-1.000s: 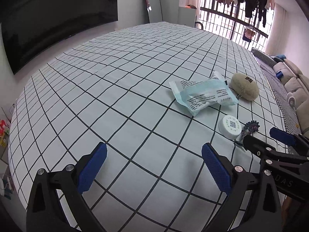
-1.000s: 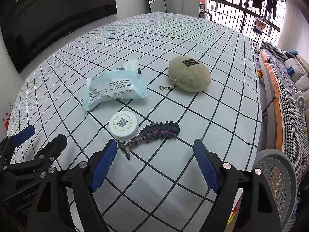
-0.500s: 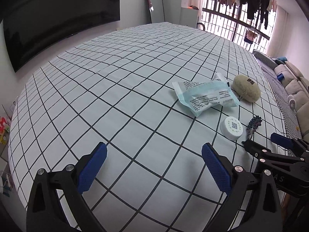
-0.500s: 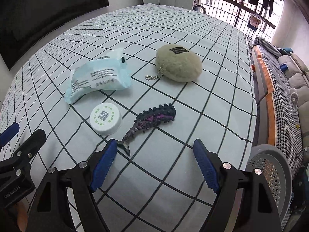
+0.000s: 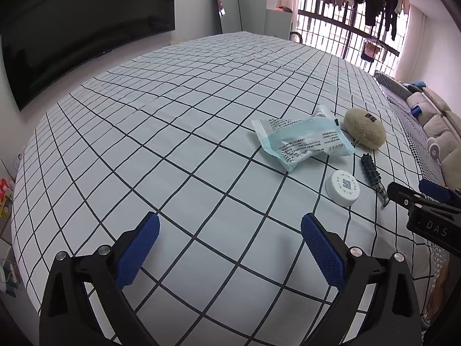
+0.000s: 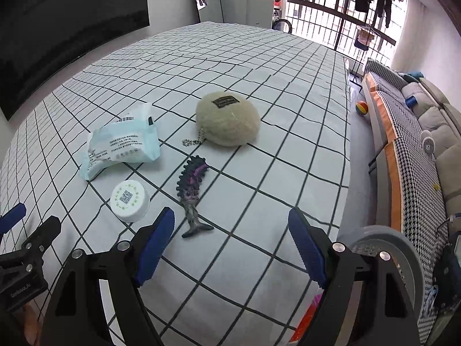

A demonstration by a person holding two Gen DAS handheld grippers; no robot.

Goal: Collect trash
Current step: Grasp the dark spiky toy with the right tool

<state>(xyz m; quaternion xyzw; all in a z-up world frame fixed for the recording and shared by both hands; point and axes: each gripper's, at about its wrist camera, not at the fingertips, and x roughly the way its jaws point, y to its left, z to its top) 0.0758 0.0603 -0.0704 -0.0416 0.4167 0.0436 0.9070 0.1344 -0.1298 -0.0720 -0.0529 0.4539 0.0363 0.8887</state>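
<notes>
On the checked bedsheet (image 6: 288,86) lie a crumpled light-blue wrapper (image 6: 124,144) (image 5: 302,141), a white round cap with a QR code (image 6: 129,200) (image 5: 344,187), a dark spiky fish-shaped toy (image 6: 191,187) (image 5: 373,174) and a beige fluffy pouch with a ball chain (image 6: 227,118) (image 5: 364,127). My right gripper (image 6: 232,239) is open and empty, hovering just in front of the toy's tail and the cap. My left gripper (image 5: 230,248) is open and empty over bare sheet, well short of the wrapper. Each gripper shows at the edge of the other's view.
A grey perforated bin (image 6: 386,248) stands off the bed's right edge, below my right gripper. A houndstooth sofa with cushions (image 6: 415,144) runs along the right. A large dark screen (image 5: 72,28) hangs on the left wall; a barred window with hanging clothes is behind.
My right gripper has swung to the right, so the cap, toy and wrapper shifted left in its view and the bin shows more. The left gripper's view barely shifted.
</notes>
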